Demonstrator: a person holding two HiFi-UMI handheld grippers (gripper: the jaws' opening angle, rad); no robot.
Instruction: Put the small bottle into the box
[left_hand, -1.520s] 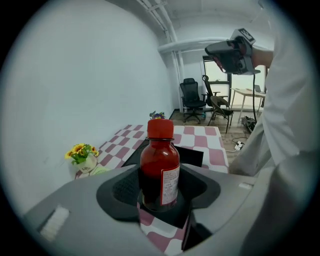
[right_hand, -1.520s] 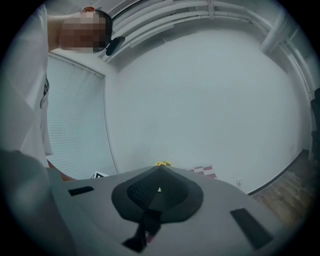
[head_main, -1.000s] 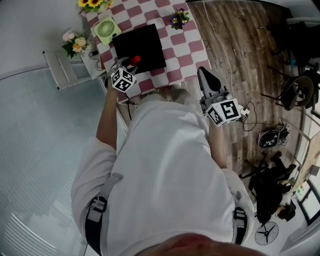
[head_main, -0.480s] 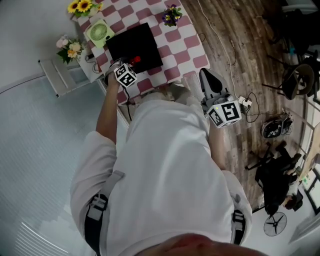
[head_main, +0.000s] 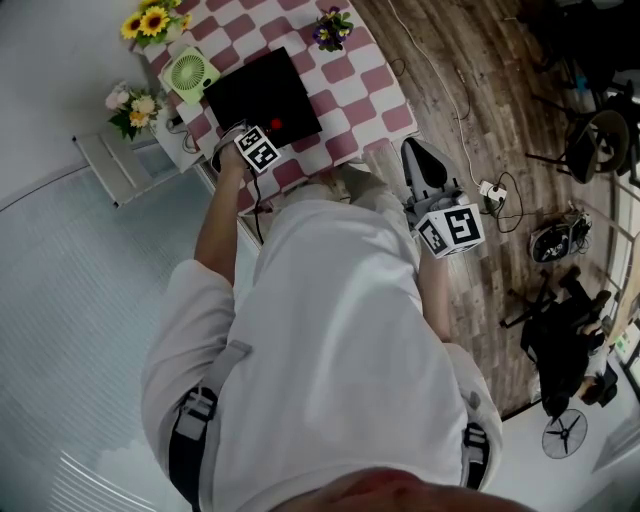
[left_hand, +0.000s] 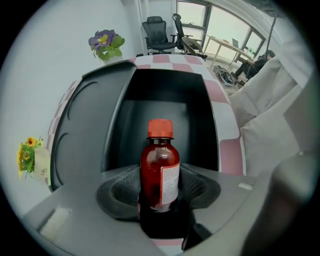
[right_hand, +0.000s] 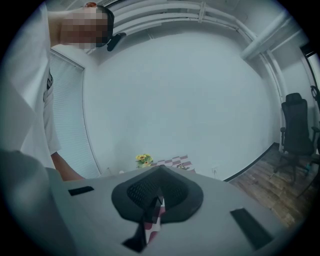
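Left gripper view shows my left gripper (left_hand: 160, 192) clamped on the small bottle (left_hand: 160, 172). The two dark pads (left_hand: 122, 187) press against its sides, low on its body. The bottle stands upright, brown glass with a white label on its right side and a red cap (left_hand: 160, 128) on top. Right behind it lies the open black box (left_hand: 161, 107), its hollow facing the camera. I cannot tell whether the bottle's base touches the box floor.

The box sits on a table (left_hand: 220, 92) with a pink and white checked cloth. A small pot of purple flowers (left_hand: 106, 44) stands at the far end of it, and sunflowers (left_hand: 26, 152) show at the left edge.

From the head view, the cap shows as a red spot over the near part of the box, just ahead of the marker cube (head_main: 258, 150) on my left gripper. A green fan (head_main: 188, 72) stands just beside the box on its left.

My right gripper (head_main: 420, 165) hangs off the table's near right corner, above the wooden floor (head_main: 470, 90) and well apart from the box. In the right gripper view its jaws are closed together with nothing between them, and it is tilted up toward a bare wall (right_hand: 180, 90).
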